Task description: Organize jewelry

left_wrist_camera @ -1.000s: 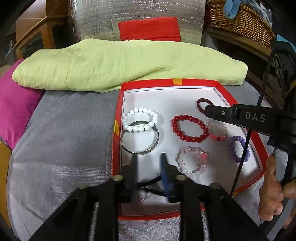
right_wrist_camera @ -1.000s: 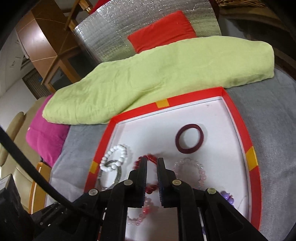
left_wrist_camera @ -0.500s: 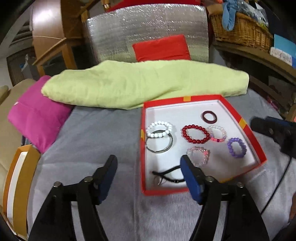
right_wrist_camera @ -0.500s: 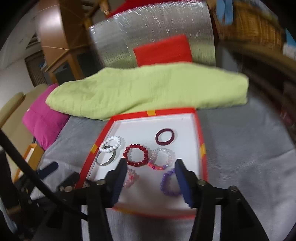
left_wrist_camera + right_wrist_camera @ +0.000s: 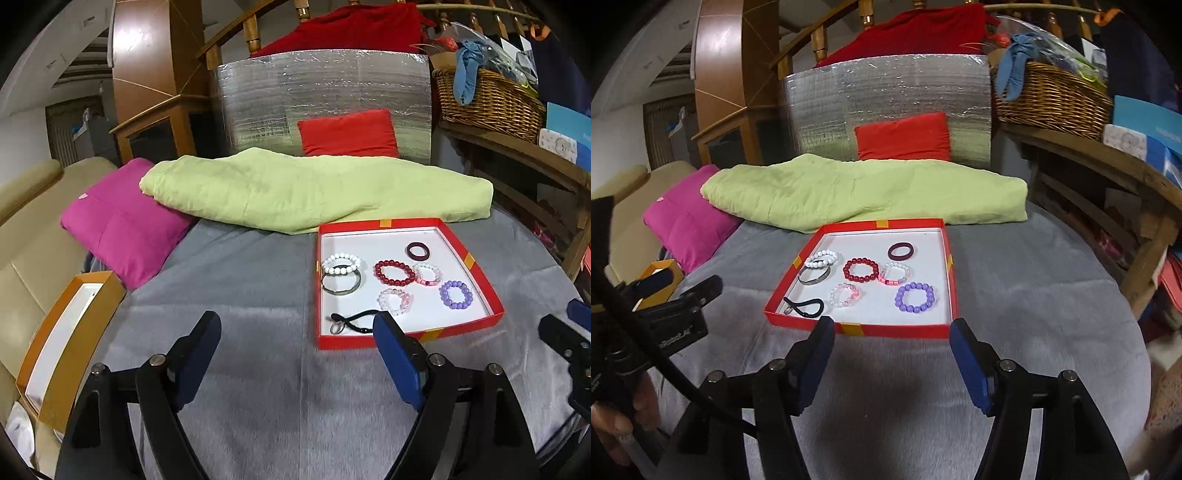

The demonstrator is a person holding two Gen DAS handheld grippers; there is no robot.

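Note:
A red tray point(image 5: 476, 269) point(image 5: 951, 258) with a white floor lies on the grey cover. In it lie several bracelets: white beads point(image 5: 341, 263), a metal bangle point(image 5: 341, 286), red beads point(image 5: 393, 272) point(image 5: 861, 269), purple beads point(image 5: 456, 294) point(image 5: 916, 297), clear pink beads point(image 5: 394, 301), a dark ring point(image 5: 418, 251) point(image 5: 900, 251) and a black cord with a ring point(image 5: 349, 322) point(image 5: 805, 307). My left gripper point(image 5: 297, 336) is open and empty, in front of the tray. My right gripper point(image 5: 892, 341) is open and empty, just before the tray's near edge.
A green folded blanket point(image 5: 314, 188) lies behind the tray, with a pink cushion point(image 5: 122, 221) to its left. An orange box point(image 5: 70, 332) sits at the left edge. A wicker basket point(image 5: 487, 99) stands on a wooden shelf at right.
Both grippers have opened wide and pulled back from the tray. The left one let go of the black cord, which now lies in the tray's near left corner.

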